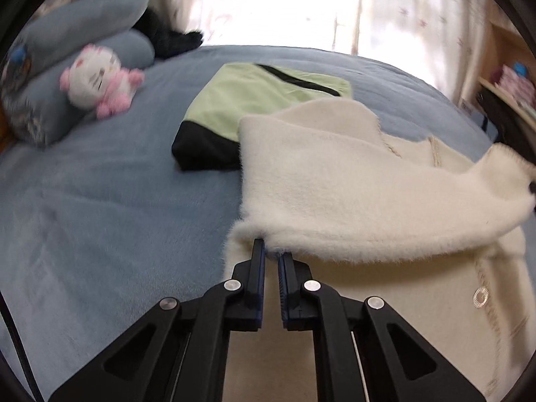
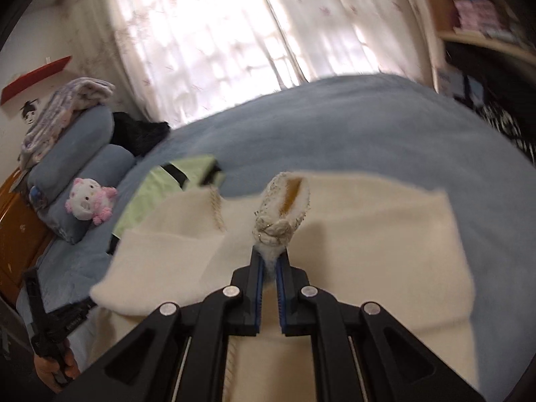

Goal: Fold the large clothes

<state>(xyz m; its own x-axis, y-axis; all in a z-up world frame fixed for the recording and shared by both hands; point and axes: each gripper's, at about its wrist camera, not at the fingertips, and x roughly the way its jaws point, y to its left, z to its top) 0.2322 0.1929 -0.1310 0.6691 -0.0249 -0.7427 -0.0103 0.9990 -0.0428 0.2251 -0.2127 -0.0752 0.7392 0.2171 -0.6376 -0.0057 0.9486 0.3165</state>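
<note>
- Far left in both views, blue pillows (image 1: 83,47) are stacked by the headboard with a white-and-pink plush toy (image 1: 98,80) leaning on the lower one. Only the right wrist view shows a striped folded blanket (image 2: 67,104) on top of the stack and a red shelf (image 2: 35,77) on the wall.
- Low on the left of the right wrist view, the left gripper's black body shows from outside, with the person's hand (image 2: 55,368) on its handle; its tips are hidden behind cloth there.
- On the blue bedspread (image 1: 100,207), a folded green-and-black garment (image 1: 254,110) lies just beyond the cream sweater (image 1: 351,181).
- The left gripper (image 1: 272,254) pinches a fuzzy folded edge of the sweater, its pads pressed close on the cloth.
- The sweater lies on the bed's near half, one layer lifted and turned back over the rest.
- The right gripper (image 2: 270,258) is clamped on a bunched, trimmed bit of the sweater; which part it is cannot be told.
- Far right, in the left wrist view, the sweater's corner runs off the frame, and shelves (image 2: 482,30) with blurred items stand by the sunlit curtain (image 2: 234,40).
</note>
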